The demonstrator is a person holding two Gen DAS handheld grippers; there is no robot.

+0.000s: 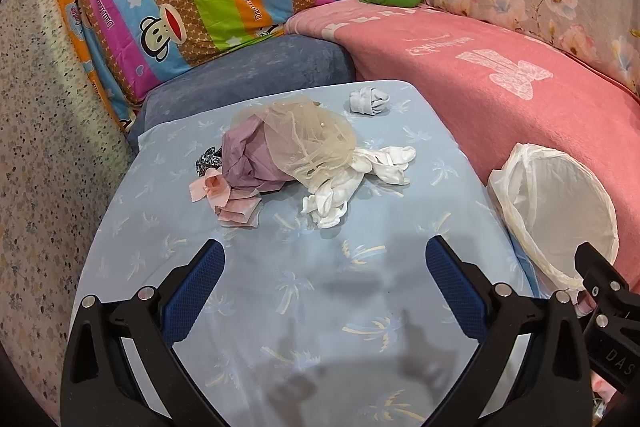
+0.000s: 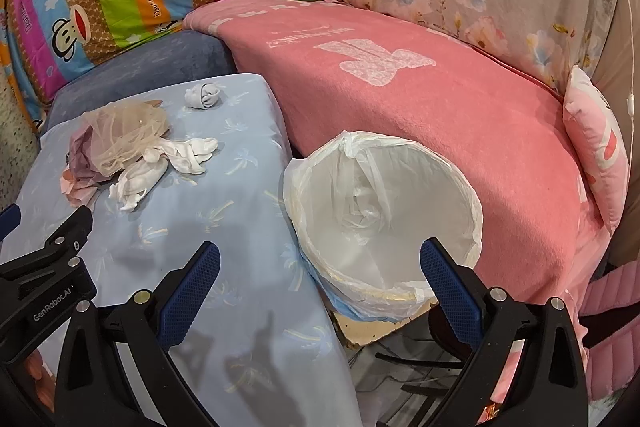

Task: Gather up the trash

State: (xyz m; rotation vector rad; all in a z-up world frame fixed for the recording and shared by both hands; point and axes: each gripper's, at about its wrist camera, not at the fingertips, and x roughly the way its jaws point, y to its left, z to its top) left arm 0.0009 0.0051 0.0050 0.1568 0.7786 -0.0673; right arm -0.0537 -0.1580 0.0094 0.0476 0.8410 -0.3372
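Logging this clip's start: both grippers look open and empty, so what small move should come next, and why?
Probably ease the left gripper forward to the pile on the blue sheet. It is open, empty and aimed at the pile, which lies ahead, untouched. The lined bin stands open under the right gripper, ready to receive.

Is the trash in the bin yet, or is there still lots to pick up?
Nothing is done yet. The lined bin looks empty. Both the left gripper and right gripper are open, holding nothing. The whole pile and the small grey wad still sit on the blue sheet.
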